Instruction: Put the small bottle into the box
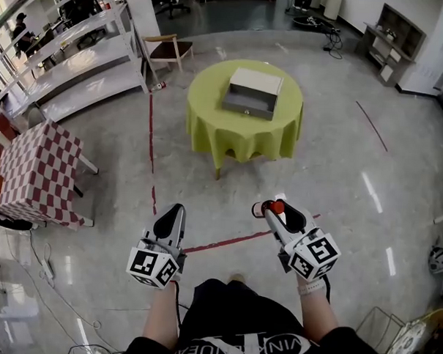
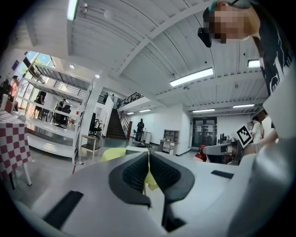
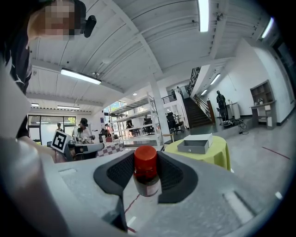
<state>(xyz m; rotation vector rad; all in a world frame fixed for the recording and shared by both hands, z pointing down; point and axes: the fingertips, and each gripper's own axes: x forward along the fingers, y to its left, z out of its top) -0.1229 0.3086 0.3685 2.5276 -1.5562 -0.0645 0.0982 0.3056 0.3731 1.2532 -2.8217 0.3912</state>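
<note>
My right gripper (image 1: 275, 209) is shut on a small brown bottle with a red cap (image 3: 146, 172), held upright between the dark pads; the red cap (image 1: 277, 207) shows at its tip in the head view. My left gripper (image 1: 170, 219) is shut with nothing between its pads (image 2: 148, 172). The box (image 1: 251, 92), grey with a pale top and a drawer front, sits on a round table with a yellow-green cloth (image 1: 213, 117), well ahead of both grippers. It also shows in the right gripper view as the box (image 3: 197, 144) on the table (image 3: 217, 151).
A red-and-white checked table (image 1: 37, 173) stands at the left, white shelving (image 1: 73, 56) behind it and a wooden chair (image 1: 168, 49) near the round table. Red tape lines (image 1: 151, 144) cross the shiny floor. A wire basket (image 1: 387, 330) sits at the lower right. People stand far off.
</note>
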